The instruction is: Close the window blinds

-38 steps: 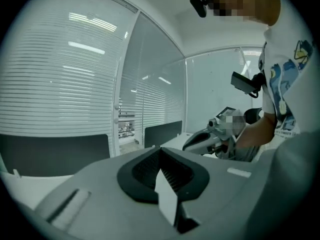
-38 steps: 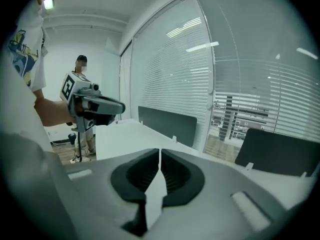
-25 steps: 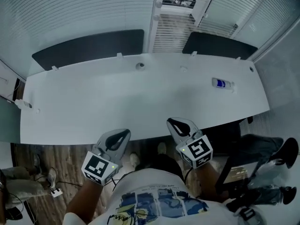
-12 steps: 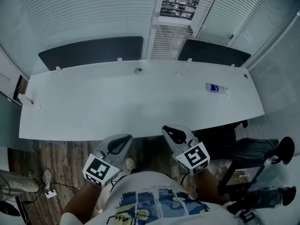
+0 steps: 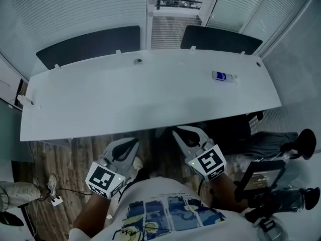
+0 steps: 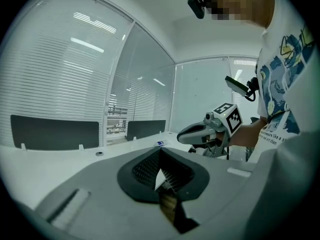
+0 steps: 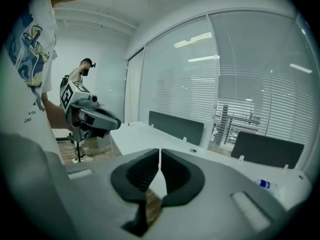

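White slatted blinds (image 5: 85, 9): covering the glass wall beyond the desk, on the side far from the person. One narrow bay near the middle is standing with a gap at its top, and the room behind is showing through. No cord or wand is showing in any view.

Desk (image 5: 150, 104): long and pale, lying between the person and the blinds.

Screens (image 5: 90, 45): two, dark, standing along the desk's far edge.

Left gripper (image 5: 128, 148): hanging over the floor at the desk's near edge, jaws pressing together, gripping nothing.

Right gripper (image 5: 183, 133): hovering near the left one, jaws meeting at the tips, likewise carrying nothing.

Bottle (image 5: 223, 77): small, lying on its side toward the desk's right end.

Risks, as judged: both grippers are sitting well apart from the blinds, so the person is facing a long reach across the desk, and a sweeping arm could knock the bottle off. The closed jaws are needing to part before any grip. Pinching slats instead of the control could bend them.
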Available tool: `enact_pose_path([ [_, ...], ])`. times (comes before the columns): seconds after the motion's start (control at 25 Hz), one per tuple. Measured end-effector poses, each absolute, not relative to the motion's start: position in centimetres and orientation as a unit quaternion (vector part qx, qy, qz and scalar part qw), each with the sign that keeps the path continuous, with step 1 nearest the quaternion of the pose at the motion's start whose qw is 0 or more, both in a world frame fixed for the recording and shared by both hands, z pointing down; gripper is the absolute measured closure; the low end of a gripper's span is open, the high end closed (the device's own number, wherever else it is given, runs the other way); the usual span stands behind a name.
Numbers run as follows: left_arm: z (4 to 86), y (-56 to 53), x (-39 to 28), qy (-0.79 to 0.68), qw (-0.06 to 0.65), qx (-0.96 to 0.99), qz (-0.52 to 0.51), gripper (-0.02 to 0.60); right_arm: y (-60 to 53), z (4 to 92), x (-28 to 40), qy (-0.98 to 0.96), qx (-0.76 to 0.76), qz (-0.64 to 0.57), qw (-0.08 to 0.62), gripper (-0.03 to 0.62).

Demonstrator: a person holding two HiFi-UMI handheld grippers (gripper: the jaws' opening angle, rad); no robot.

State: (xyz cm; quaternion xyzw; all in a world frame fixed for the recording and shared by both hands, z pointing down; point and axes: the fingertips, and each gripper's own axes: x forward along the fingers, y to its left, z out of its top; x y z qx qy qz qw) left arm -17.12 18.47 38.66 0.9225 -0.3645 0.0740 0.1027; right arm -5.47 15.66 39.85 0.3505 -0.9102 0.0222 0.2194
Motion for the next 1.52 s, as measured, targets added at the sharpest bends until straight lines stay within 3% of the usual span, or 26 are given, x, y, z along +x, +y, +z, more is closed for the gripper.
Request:
enact_pose_path([
  [0.52,37.1,20.3,-15.8,-0.351,0.095,0.928,0.087,0.577,17.3,38.0,-4.9,-0.912,0.358,0.003,0.201,0.583],
  [1.52,39.0,19.0,-17.1,-0.356,0.141,0.919,0.095,0.577,16.3,39.6,-6.7,-0.911,0.341,0.025,0.229,0.586],
])
